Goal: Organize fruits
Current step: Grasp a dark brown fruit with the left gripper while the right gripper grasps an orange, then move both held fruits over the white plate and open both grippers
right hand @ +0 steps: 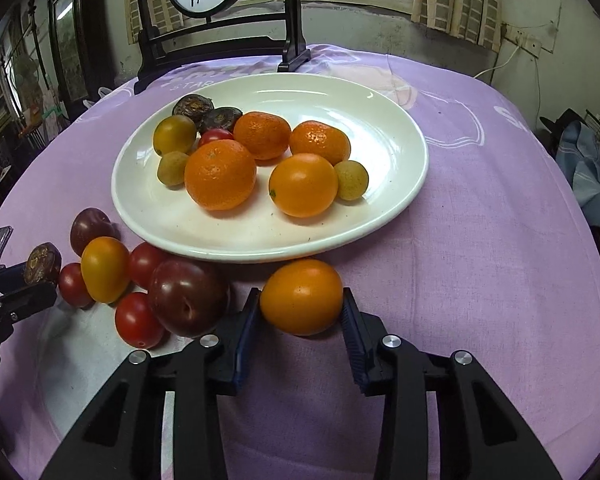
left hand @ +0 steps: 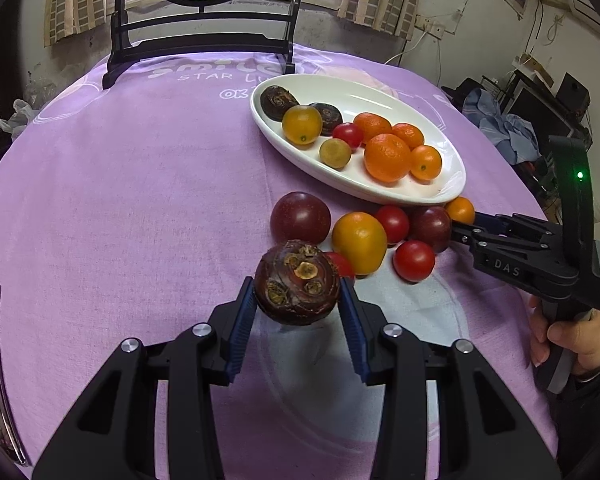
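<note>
Left gripper (left hand: 298,304): jaws clamped on a dark brown water chestnut (left hand: 297,282), held clear of the cloth. Right gripper (right hand: 302,316): pads pressed on both sides of an orange kumquat (right hand: 302,297) lying just beside the white plate (right hand: 396,200).

Progress, judged: roughly half. The plate carries about 9 fruits. Left on the purple tablecloth (right hand: 480,260): 2 dark plums, 3 cherry tomatoes and 1 yellow-orange fruit, clustered near the plate rim.

Both grippers tilt steeply downward. A hand (left hand: 572,340) grips the right tool's handle at the table's edge.
</note>
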